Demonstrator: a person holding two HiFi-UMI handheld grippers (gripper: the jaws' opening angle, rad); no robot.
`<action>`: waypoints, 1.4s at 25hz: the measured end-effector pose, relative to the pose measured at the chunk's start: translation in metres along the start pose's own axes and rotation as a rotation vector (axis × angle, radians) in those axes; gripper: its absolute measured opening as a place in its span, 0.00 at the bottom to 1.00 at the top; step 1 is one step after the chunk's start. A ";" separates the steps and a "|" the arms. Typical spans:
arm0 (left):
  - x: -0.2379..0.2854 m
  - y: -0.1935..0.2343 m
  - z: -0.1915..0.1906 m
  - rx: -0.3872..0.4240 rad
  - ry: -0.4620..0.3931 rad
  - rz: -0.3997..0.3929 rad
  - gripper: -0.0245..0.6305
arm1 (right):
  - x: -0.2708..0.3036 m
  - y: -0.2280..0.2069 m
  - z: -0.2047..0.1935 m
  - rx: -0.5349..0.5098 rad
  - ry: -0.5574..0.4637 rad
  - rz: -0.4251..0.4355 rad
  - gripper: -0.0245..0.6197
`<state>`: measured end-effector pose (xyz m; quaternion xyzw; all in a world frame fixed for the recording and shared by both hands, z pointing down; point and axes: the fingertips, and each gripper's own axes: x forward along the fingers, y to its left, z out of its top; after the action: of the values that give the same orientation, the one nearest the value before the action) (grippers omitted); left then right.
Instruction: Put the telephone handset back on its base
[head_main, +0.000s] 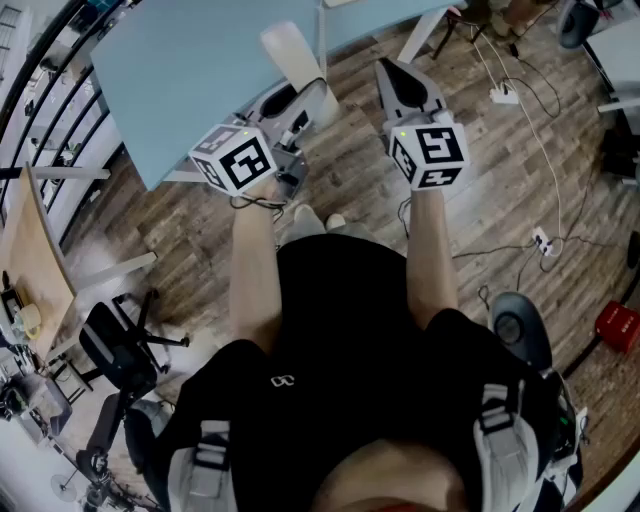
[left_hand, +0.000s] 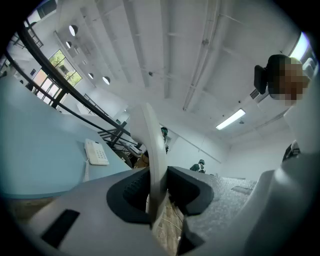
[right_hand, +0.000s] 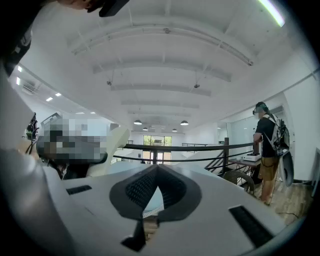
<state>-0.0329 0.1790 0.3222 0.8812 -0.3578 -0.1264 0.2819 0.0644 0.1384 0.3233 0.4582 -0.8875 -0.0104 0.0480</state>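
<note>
Between the left gripper's (left_hand: 159, 176) jaws sits the handset (left_hand: 153, 145), clamped edge-on and sticking out at 12 o'clock, I'd guess so it can go down flat on the cradle. The base (left_hand: 96, 151) is at 9 o'clock from it, well apart, on the table (left_hand: 35, 150). The right gripper (right_hand: 157, 172) is closed on nothing, probably just parked out of the way.

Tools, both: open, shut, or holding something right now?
Left tool: shut on the white handset.
Right tool: shut, nothing between its jaws.
</note>
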 end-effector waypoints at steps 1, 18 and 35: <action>0.001 0.001 0.000 0.000 0.000 -0.001 0.19 | 0.001 -0.001 0.000 0.002 -0.003 -0.001 0.03; 0.027 0.014 0.004 -0.019 -0.026 -0.002 0.19 | 0.002 -0.039 -0.003 0.065 -0.044 -0.057 0.03; 0.192 0.178 0.063 -0.099 0.042 0.002 0.19 | 0.167 -0.179 -0.051 0.144 0.047 -0.110 0.03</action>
<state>-0.0232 -0.0856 0.3717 0.8682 -0.3460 -0.1250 0.3329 0.1182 -0.1003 0.3754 0.5087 -0.8580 0.0615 0.0353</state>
